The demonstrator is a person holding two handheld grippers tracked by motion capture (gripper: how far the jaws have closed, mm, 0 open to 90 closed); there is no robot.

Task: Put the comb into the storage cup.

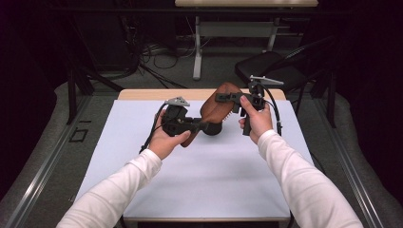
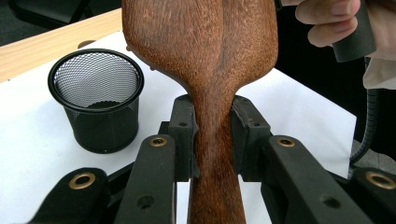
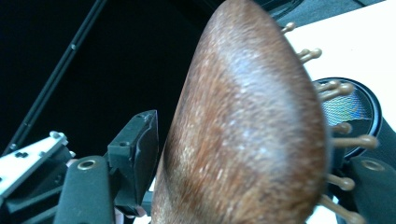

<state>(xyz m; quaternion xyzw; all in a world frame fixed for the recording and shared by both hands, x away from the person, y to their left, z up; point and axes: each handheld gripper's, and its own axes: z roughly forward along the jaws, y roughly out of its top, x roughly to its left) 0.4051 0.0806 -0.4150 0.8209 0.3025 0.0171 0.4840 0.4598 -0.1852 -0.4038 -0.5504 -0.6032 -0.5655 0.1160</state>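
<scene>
Above the far middle of the counter point(image 1: 199, 190), the left gripper point(image 1: 209, 127) pinches the wooden hairbrush point(image 1: 216, 111) at its handle, while the right gripper's point(image 1: 223, 97) fingers straddle its head, grip unclear.

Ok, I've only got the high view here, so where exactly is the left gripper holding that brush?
Observer: The left gripper is clamped on the wooden brush at its narrow neck, just where the handle widens into the head.
Operator: And is anything on the table past the brush?
Observer: Yes, a black mesh cup stands upright on the white table, to one side of the brush head.
</scene>
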